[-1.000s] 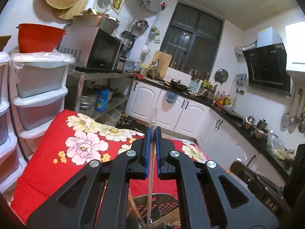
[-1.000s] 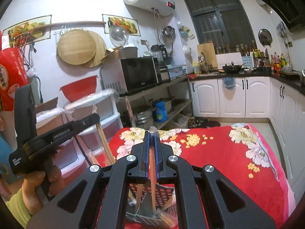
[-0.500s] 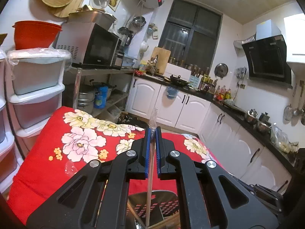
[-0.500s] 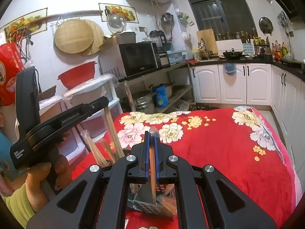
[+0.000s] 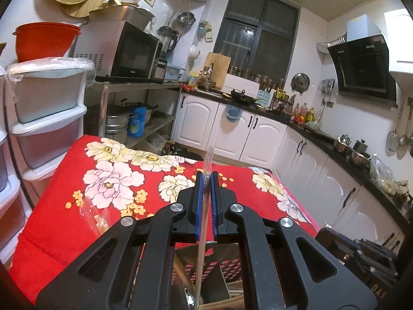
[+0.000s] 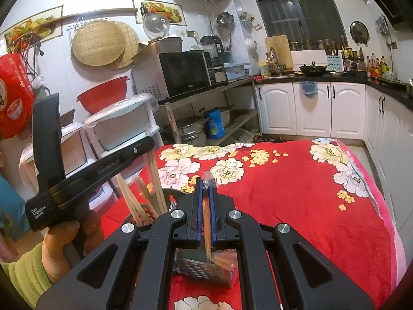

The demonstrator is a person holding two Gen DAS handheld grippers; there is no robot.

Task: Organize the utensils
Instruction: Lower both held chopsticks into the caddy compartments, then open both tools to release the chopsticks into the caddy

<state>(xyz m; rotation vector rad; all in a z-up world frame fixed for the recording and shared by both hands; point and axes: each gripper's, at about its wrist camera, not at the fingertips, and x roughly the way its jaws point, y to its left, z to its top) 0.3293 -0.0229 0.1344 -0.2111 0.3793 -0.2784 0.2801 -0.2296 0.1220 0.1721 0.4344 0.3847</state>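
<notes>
My left gripper point(image 5: 206, 180) is shut on a pair of chopsticks in a clear plastic sleeve point(image 5: 204, 222), held upright over a perforated metal utensil holder point(image 5: 219, 276). My right gripper point(image 6: 205, 186) is shut on another wrapped pair of chopsticks point(image 6: 206, 222), its lower end in the same holder point(image 6: 204, 268). In the right wrist view the left gripper's black body point(image 6: 85, 173) is at the left, with several wooden chopsticks point(image 6: 152, 191) standing under it.
The holder stands on a table with a red flowered cloth point(image 6: 296, 193). A loose clear sleeve point(image 5: 95, 214) lies on the cloth at the left. White stacked drawers point(image 5: 44, 118) and a metal shelf with a microwave point(image 5: 121, 51) stand beyond the table.
Both grippers have lowered and tilted slightly toward the table. The left gripper with its chopsticks has come closer to the holder in the right wrist view. Both stay shut.
</notes>
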